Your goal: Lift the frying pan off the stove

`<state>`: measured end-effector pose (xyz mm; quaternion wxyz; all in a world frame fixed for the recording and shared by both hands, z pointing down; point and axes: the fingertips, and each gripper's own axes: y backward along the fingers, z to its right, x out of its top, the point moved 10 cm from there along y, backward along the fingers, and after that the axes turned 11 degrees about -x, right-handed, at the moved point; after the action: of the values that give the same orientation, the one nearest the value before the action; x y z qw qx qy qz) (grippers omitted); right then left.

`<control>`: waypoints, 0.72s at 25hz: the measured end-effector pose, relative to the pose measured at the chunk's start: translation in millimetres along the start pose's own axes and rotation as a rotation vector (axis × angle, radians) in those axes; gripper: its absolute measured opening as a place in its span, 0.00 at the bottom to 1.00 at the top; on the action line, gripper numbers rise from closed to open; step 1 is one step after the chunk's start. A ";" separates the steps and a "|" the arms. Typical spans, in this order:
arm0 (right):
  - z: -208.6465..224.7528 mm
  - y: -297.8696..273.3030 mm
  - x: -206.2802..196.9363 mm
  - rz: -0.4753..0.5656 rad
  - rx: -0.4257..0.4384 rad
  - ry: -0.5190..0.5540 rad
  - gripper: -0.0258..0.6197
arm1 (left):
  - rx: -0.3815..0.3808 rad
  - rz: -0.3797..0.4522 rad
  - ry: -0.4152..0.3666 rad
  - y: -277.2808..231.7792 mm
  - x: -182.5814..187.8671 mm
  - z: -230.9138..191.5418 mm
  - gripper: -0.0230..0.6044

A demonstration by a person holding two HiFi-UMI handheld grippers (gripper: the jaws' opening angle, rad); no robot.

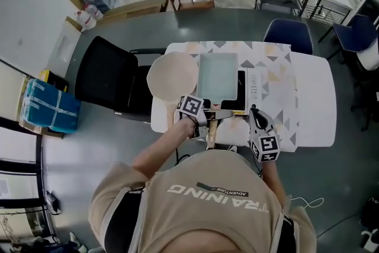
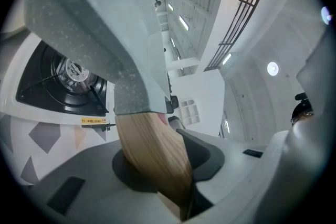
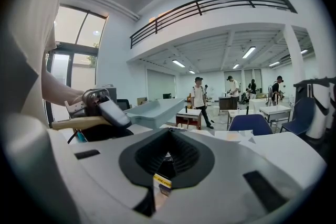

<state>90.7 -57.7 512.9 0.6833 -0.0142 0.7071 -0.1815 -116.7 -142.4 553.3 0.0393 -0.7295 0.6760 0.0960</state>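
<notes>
Shirt print: the person's beige shirt [image 1: 207, 210] reads "TRAINING" in large white letters, with a small dark patch reading "ADVENTURE" just beside it.
Stove sticker: a yellow sticker [image 2: 94, 121] sits on the stove's white front edge. Its print is too small to read.
Control strip: rows of small marks run down the stove's right side [image 1: 253, 89] and cannot be read.
Black chair: the black chair [image 1: 109, 80] stands left of the bench.
Round board: the pale beige round board [image 1: 170, 75] lies on the bench, left of the pan.
Frying pan look: the frying pan [image 1: 218, 75] is rectangular and pale grey-green with a speckled underside. It has raised walls and a light wooden handle [image 2: 155, 157].
Frying pan place: it hangs over the stove [image 1: 244, 105], clear of the black burner [image 2: 71, 77], with open space between its base and the burner.
Left gripper: the left gripper [image 2: 157, 157] has its jaws clamped on the wooden handle, one on each side. The pan body stretches away to the far side of them.
Right gripper: the right gripper [image 3: 167, 144] has its jaws drawn together with nothing held. It is near the stove's right corner, and the pan is off to its left.
Bench: the white bench [image 1: 314, 109] carries a cloth patterned with triangles.
Blue chair: the blue chair [image 1: 288, 36] stands at the far right side.
</notes>
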 end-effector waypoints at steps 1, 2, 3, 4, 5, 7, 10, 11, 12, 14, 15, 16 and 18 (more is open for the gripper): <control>0.0 0.5 -1.2 -0.003 0.003 0.001 0.04 | -0.010 0.007 0.004 -0.8 0.0 0.0 0.23; -0.1 0.6 -2.4 -0.006 0.006 0.002 0.04 | -0.017 0.013 0.007 -1.7 0.3 -0.2 0.23; -0.4 0.5 -3.6 -0.010 0.010 0.003 0.04 | -0.017 0.016 0.007 -2.4 0.8 -0.7 0.23; -1.0 0.3 -4.6 -0.015 0.016 0.004 0.04 | -0.013 0.017 0.004 -2.8 1.1 -1.2 0.23; -2.1 0.1 -5.3 -0.018 0.022 0.005 0.04 | -0.008 0.017 0.000 -2.8 1.1 -1.5 0.23; -5.7 -0.1 -5.4 -0.021 0.031 0.009 0.04 | 0.005 0.013 -0.013 -0.8 0.9 -1.1 0.23; -8.1 -2.6 -4.4 -0.011 0.045 0.006 0.04 | 0.003 0.008 -0.025 0.2 1.5 -0.8 0.23; -7.8 -3.8 -3.9 -0.004 0.051 -0.002 0.04 | 0.013 0.003 -0.037 1.0 2.4 -1.1 0.23; -8.0 -4.6 -3.6 -0.001 0.053 -0.009 0.04 | 0.028 0.000 -0.047 2.5 2.5 -1.5 0.23; -10.2 -4.9 -4.4 -0.001 0.052 -0.006 0.04 | 0.038 0.002 -0.040 5.8 0.0 -1.9 0.23; -11.2 -4.7 -5.1 -0.004 0.050 -0.002 0.04 | 0.032 0.005 -0.029 6.5 -1.4 -2.1 0.23; -11.6 -4.6 -5.8 -0.007 0.049 0.000 0.04 | 0.019 0.007 -0.020 6.2 -2.3 -2.5 0.23; -10.9 -3.9 -7.6 -0.010 0.044 -0.004 0.04 | -0.006 0.005 -0.015 4.2 -3.7 -4.0 0.23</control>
<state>79.7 -56.7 521.3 0.6839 -0.0031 0.7015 -0.2004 -120.7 -139.8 558.2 0.0419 -0.7273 0.6772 0.1034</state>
